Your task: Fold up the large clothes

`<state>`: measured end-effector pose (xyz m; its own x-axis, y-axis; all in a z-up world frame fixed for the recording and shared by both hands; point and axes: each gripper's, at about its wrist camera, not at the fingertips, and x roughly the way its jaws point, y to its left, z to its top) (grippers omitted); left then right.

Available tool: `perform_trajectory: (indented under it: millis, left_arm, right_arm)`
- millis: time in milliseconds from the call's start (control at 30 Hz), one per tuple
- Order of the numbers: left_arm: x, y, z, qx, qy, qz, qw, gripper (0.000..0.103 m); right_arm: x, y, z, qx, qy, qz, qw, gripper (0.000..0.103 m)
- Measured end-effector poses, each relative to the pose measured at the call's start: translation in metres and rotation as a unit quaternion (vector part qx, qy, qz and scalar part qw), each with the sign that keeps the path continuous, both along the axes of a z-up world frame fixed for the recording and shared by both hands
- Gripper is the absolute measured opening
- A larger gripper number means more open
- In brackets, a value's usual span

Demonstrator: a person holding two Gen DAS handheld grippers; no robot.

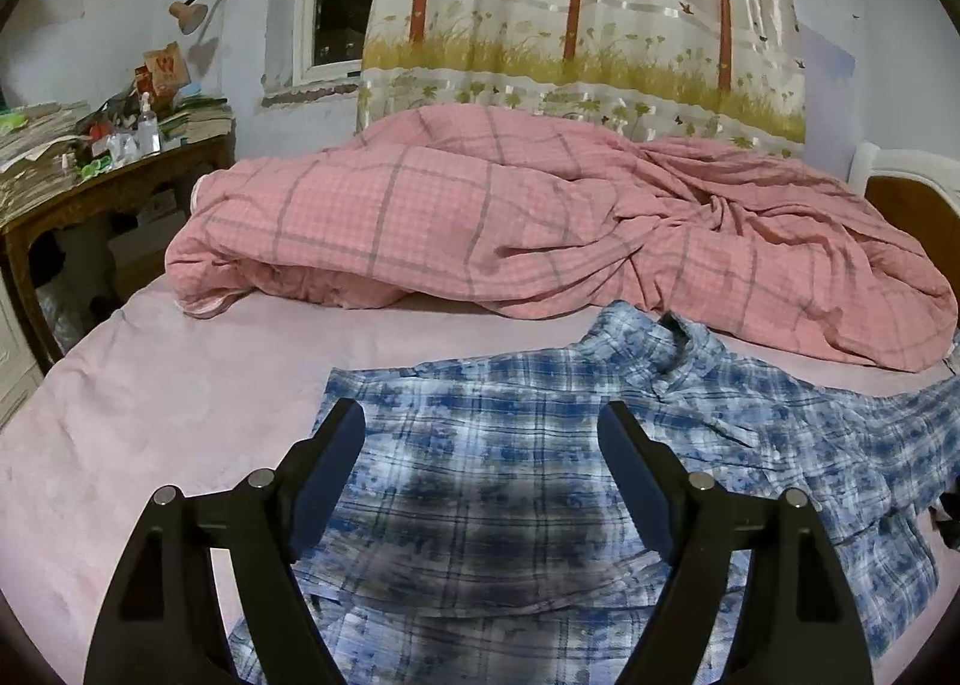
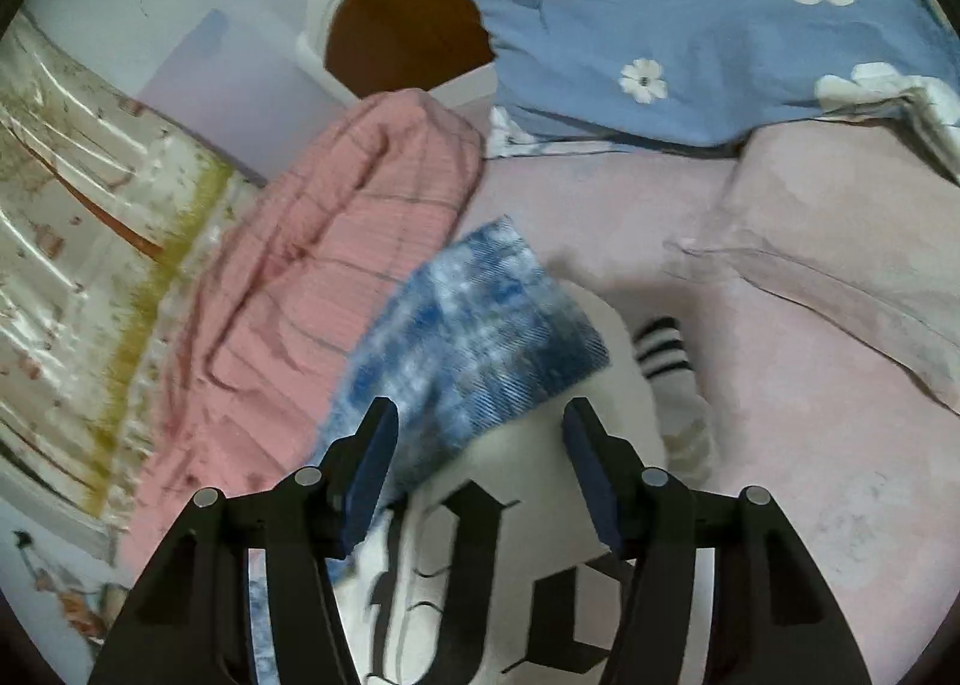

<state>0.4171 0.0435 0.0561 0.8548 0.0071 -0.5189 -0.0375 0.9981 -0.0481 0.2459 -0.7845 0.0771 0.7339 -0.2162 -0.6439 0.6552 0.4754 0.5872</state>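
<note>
My left wrist view looks low across the bed [image 1: 150, 385] toward the curtain [image 1: 576, 7], close over the plaid shirt [image 1: 480, 445]. My right wrist view tilts toward the headboard [image 2: 390, 31]. Both share the shirt and pink quilt [image 1: 480, 217].

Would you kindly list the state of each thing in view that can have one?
Blue-and-white plaid cotton shirt: spread on the bed, partly folded, collar away from the camera.
Pink checked quilt: bunched up behind the shirt.
White garment with black lettering: lying partly under the shirt's sleeve.
Tree-print satin curtain: drawn to one side.
Left claw: open, empty.
Right claw: open, empty.
</note>
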Motion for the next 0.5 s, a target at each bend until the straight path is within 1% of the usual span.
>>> perform_trajectory:
  millis: [33, 67, 100, 233, 300, 367, 467, 500]
  left_arm:
    - [0.001, 0.002, -0.001, -0.003, 0.001, 0.004, 1.0000, 0.079]
    - [0.001, 0.004, -0.001, -0.006, 0.001, 0.007, 1.0000, 0.079]
    - [0.001, 0.006, 0.000, -0.009, 0.001, 0.008, 0.9999, 0.079]
    - [-0.005, 0.012, 0.008, -0.015, -0.012, 0.011, 0.9998, 0.079]
    - [-0.008, 0.015, 0.013, -0.017, -0.020, 0.013, 0.9996, 0.079]
    - [-0.012, 0.017, 0.017, -0.015, -0.028, 0.016, 0.9994, 0.079]
    - [-0.017, 0.020, 0.024, -0.010, -0.040, 0.020, 0.9990, 0.079]
    - [-0.019, 0.022, 0.026, -0.011, -0.044, 0.021, 0.9988, 0.079]
  right_arm:
    - [0.003, 0.000, 0.002, -0.014, 0.022, -0.005, 1.000, 0.019]
    - [0.007, 0.001, 0.004, -0.023, 0.027, 0.000, 0.999, 0.010]
    - [0.007, 0.001, 0.008, -0.029, 0.021, 0.007, 0.999, 0.007]
    - [0.010, 0.026, 0.040, -0.096, -0.013, 0.038, 0.995, 0.007]
    - [0.017, 0.049, 0.062, -0.123, -0.028, 0.061, 0.990, 0.007]
    - [0.023, 0.072, 0.080, -0.138, -0.038, 0.081, 0.986, 0.007]
    - [0.043, 0.128, 0.113, -0.173, -0.053, 0.126, 0.975, 0.007]
    - [0.055, 0.158, 0.125, -0.191, -0.058, 0.147, 0.969, 0.007]
